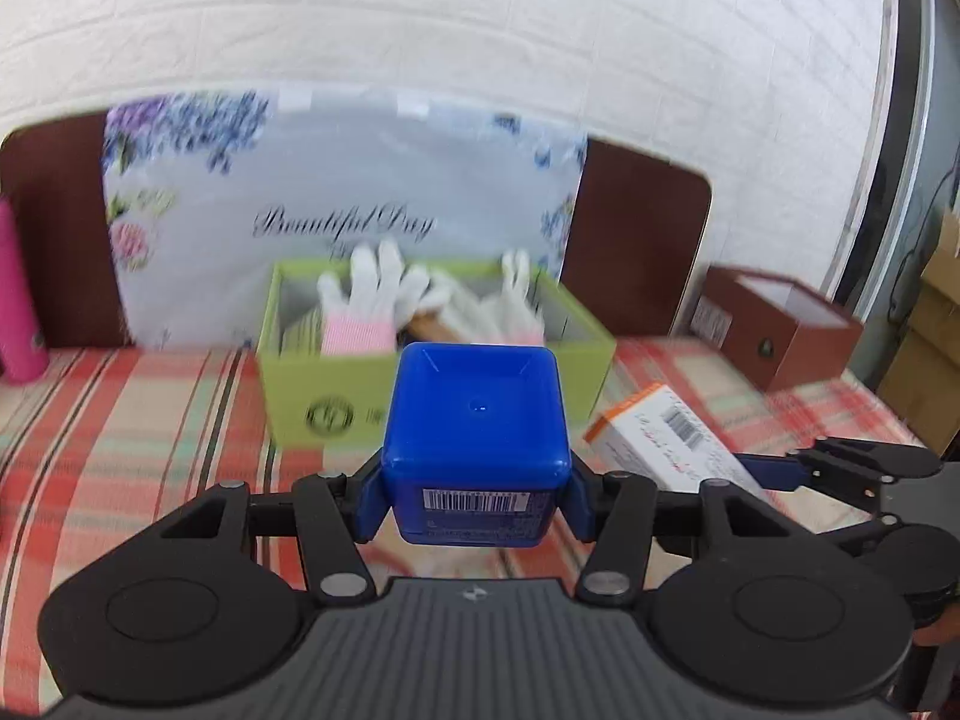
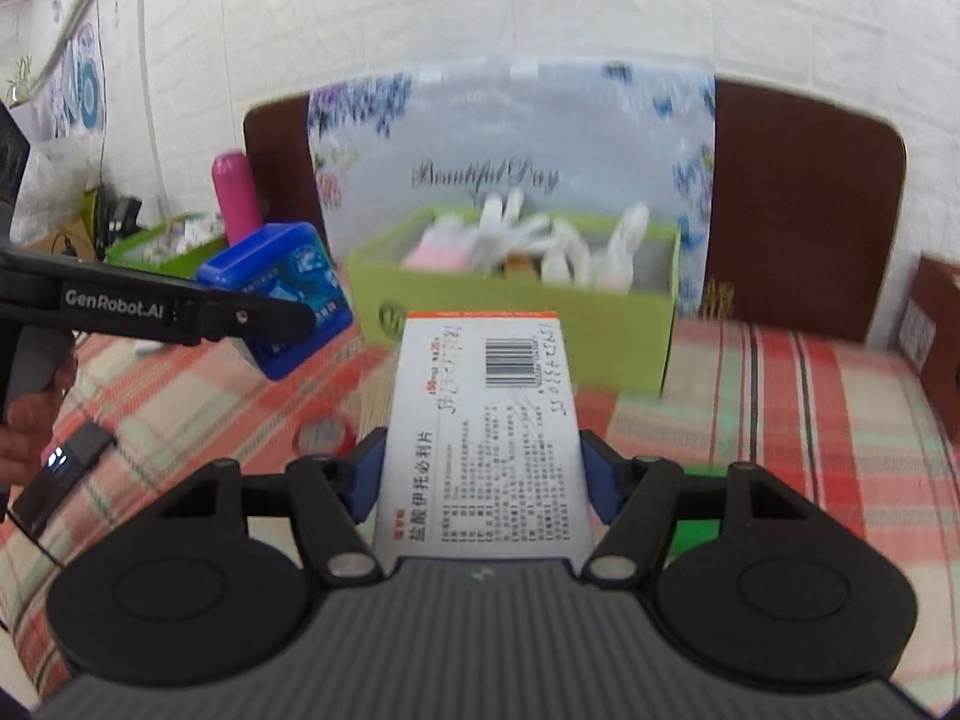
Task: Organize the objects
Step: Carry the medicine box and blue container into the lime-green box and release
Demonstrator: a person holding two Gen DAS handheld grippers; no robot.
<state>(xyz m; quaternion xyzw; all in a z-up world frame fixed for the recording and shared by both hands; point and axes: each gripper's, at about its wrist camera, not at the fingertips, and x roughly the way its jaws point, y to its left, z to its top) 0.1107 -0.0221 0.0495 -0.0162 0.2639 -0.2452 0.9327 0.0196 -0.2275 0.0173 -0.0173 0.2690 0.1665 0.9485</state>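
Note:
My left gripper is shut on a blue square container with a barcode label, held above the checked tablecloth. My right gripper is shut on a white medicine box with an orange end and a barcode. The medicine box also shows at the right of the left wrist view, and the blue container at the left of the right wrist view. Ahead of both stands a green open box holding white gloves and other items; the green box sits before a floral panel.
A pink bottle stands at the far left by the dark headboard. A brown open box sits at the right. A second green box lies far left. A red tape roll and a green object lie on the cloth.

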